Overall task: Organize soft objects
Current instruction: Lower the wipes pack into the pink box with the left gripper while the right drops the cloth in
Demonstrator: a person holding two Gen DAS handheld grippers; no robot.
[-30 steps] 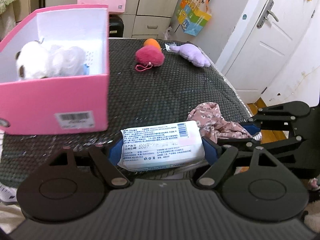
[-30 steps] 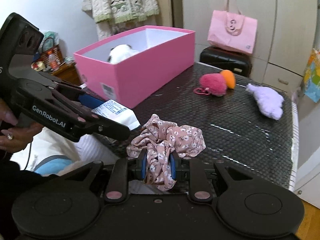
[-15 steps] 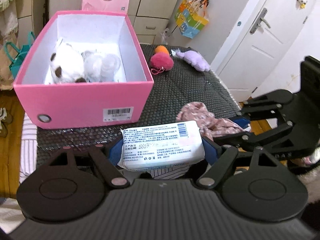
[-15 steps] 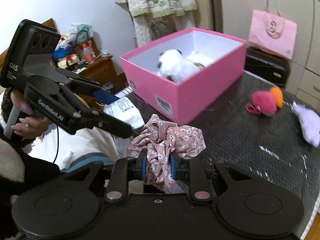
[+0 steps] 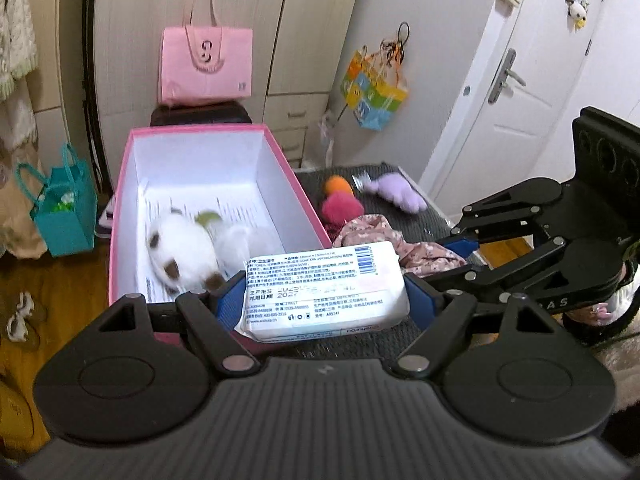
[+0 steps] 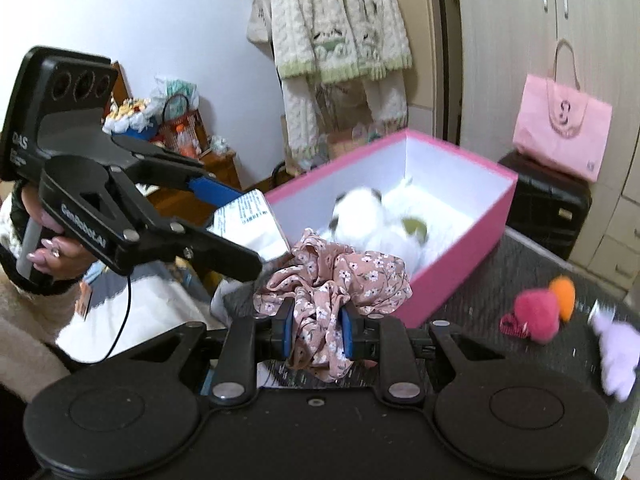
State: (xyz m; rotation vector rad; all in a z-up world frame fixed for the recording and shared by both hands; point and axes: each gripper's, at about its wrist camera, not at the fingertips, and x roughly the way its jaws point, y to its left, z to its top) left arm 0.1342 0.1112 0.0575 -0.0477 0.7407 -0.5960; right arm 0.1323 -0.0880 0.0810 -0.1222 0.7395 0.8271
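My left gripper is shut on a white pack of wet wipes, held in the air above the near end of the pink box. My right gripper is shut on a pink floral scrunchie, also lifted, beside the box's near corner. Inside the box lie a white plush with brown spots and other white soft things. On the dark table lie a pink pompom, an orange pompom and a purple plush.
A pink tote bag sits on a black case behind the box. A teal bag stands on the floor to the left. A colourful bag hangs by the white door. Knitted cardigans hang on the wall.
Both grippers have risen with their loads and moved toward the pink box. Its inside now shows from above, and the table has dropped lower in both views.
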